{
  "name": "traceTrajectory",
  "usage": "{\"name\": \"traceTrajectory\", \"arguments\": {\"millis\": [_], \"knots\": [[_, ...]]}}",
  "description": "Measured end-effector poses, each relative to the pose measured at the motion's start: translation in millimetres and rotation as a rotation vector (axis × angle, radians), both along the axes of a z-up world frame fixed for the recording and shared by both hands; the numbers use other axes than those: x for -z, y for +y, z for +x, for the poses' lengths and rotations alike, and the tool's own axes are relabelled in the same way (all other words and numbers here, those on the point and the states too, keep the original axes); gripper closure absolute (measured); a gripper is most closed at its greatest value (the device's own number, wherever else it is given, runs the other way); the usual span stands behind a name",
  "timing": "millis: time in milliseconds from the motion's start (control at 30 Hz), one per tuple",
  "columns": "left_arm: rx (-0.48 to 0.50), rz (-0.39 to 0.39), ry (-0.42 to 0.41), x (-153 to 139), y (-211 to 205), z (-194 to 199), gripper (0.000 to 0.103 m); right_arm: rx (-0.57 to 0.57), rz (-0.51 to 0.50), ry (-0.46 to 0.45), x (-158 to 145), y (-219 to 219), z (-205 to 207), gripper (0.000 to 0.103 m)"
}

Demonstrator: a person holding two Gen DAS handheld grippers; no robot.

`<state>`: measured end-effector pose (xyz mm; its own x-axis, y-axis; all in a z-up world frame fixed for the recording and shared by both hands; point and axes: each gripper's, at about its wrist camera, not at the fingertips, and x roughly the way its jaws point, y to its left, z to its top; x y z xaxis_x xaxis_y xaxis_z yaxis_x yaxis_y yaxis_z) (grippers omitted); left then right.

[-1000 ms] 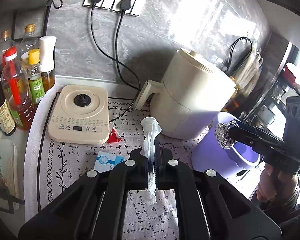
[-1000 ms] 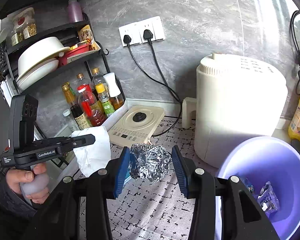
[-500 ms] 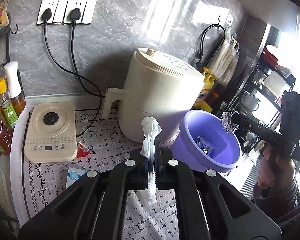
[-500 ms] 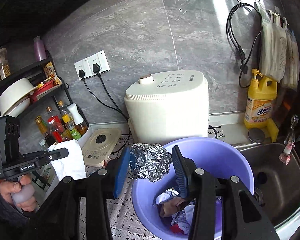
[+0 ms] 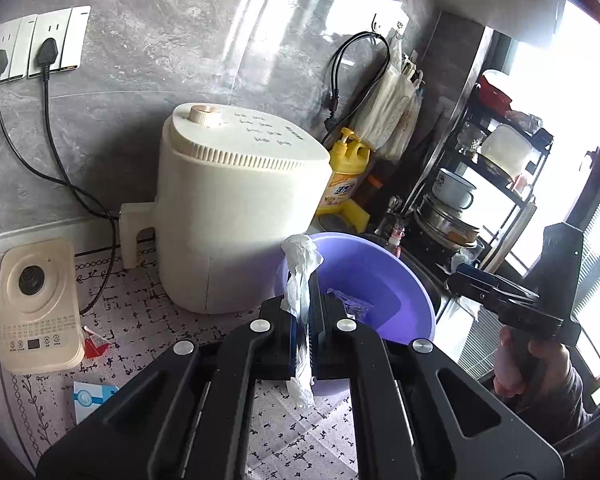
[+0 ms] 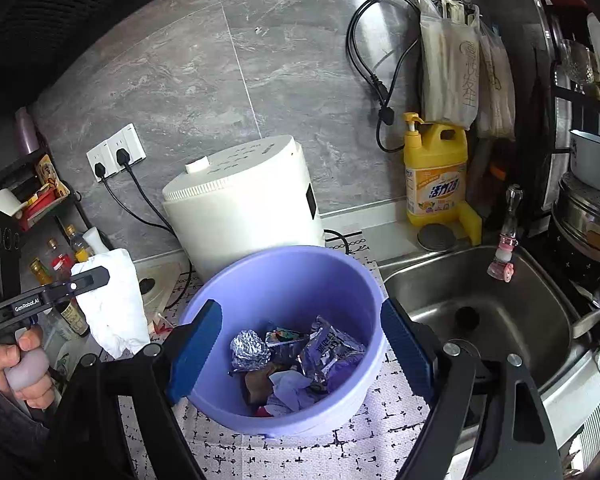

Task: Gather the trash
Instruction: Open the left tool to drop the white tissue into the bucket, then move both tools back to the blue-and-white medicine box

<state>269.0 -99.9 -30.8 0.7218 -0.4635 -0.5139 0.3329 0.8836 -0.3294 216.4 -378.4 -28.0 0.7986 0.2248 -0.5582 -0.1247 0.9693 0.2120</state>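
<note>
Our right tongs [image 6: 300, 344] are open wide, and their jaws have just been opening. Nothing is between them. They hang over the purple bucket [image 6: 284, 276], with 1 blue pad [image 6: 196, 344] on each side of it. Down inside the bucket we can see the foil ball [image 6: 249, 351] lying on the other trash [image 6: 324, 354], which is shiny wrappers and bits of paper. The foil ball is not touching the right tongs.

Our left tongs [image 5: 305, 336] are shut tight on a white tissue [image 5: 300, 276]. The tissue sticks up above the jaws and a bit hangs down under them. From the right camera we see the tissue well off to the left of the bucket, hanging over the worktop [image 6: 380, 428] from the left tongs.

The bucket stands on a grey mat with black marks [image 5: 148, 312] on the worktop. A cream air fryer [image 5: 236, 216] stands just behind the bucket. A yellow soap bottle [image 6: 436, 172] stands by the wall, near the steel sink [image 6: 476, 300]. The sink is just beside the bucket on its right. On the mat to the left we see a cream kettle base [image 5: 36, 304], a small red scrap [image 5: 94, 346] just beside it and a blue and white packet [image 5: 90, 394].
</note>
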Motion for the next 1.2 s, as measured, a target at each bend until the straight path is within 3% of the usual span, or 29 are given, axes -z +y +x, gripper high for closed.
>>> {"name": "traceTrajectory", "arguments": {"millis": [500, 533, 600, 633, 667, 867, 1200], "knots": [[0.284, -0.048, -0.015, -5, -87, 55, 0.098, 0.245, -0.011, -0.009, -2, -58, -38, 0.023], [0.314, -0.061, -0.003, -3, -93, 59, 0.094, 0.260, -0.010, -0.011, -2, -60, -39, 0.023], [0.349, -0.083, 0.015, 1, -103, 66, 0.052, 0.287, -0.002, -0.013, -1, -63, -42, 0.022], [0.341, -0.091, 0.003, 2, -104, 66, 0.023, 0.298, 0.004, -0.011, 1, -65, -43, 0.022], [0.330, -0.091, -0.014, 2, -103, 66, 0.018, 0.307, 0.010, -0.008, 3, -66, -43, 0.022], [0.249, -0.060, 0.002, 11, -73, 69, 0.009, 0.272, 0.012, -0.004, 5, -52, -32, 0.022], [0.051, -0.012, -0.022, 7, -18, 38, 0.006, 0.133, 0.004, -0.031, -4, -15, -24, 0.011]]}}
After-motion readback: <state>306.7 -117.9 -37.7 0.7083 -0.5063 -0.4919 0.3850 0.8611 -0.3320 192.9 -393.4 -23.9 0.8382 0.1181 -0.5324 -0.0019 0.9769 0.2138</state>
